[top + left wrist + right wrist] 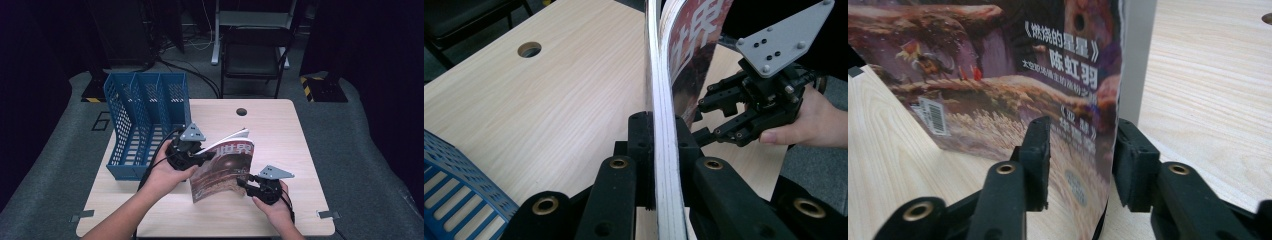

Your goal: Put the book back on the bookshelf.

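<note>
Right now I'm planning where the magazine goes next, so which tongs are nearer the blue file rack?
Left. The left tongs, clamping the magazine, sit beside the blue file rack; the right tongs are beyond the magazine.

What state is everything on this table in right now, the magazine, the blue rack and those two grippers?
magazine: upright on the table, pages slightly fanned at the top
left gripper: shut on the magazine's edge
right gripper: open, jaws either side of the magazine's cover edge, gap showing
rack: standing, compartments empty

grippers: black, brass-ringed jaws | grey three-cornered plates, dark screws | black cables
</note>
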The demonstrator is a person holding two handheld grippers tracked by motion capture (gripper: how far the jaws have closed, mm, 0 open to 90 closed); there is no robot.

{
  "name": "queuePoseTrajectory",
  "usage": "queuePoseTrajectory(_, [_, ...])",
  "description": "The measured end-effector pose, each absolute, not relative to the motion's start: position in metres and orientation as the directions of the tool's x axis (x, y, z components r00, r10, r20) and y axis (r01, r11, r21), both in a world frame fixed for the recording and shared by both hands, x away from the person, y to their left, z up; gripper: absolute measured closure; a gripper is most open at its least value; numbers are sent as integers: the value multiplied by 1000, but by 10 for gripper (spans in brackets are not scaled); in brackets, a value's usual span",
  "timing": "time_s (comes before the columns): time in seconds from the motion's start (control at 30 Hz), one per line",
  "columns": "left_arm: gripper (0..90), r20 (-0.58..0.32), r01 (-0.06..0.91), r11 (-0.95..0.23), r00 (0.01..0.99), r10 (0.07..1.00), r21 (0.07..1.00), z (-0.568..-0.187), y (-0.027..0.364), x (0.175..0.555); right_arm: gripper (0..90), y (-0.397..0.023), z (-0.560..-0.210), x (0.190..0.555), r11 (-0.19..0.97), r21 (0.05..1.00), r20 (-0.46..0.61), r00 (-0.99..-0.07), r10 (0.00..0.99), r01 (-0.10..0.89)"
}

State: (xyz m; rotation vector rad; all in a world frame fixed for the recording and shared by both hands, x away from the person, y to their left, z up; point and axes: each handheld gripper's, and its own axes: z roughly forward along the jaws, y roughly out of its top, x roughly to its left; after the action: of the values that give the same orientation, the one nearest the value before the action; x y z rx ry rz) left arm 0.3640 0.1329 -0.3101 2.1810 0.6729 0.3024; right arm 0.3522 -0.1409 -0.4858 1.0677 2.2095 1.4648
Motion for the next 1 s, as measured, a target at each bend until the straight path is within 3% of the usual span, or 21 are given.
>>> queuePoseTrajectory(0.47, [842, 2, 355, -514, 822, 570, 781, -299, 141, 363, 500, -142, -487, 353, 201, 882, 165, -679, 715, 426])
queuePoseTrajectory(1.0, [841, 14, 344, -503, 815, 579, 793, -281, 154, 361, 497, -144, -488, 353, 197, 881, 166, -669, 725, 431])
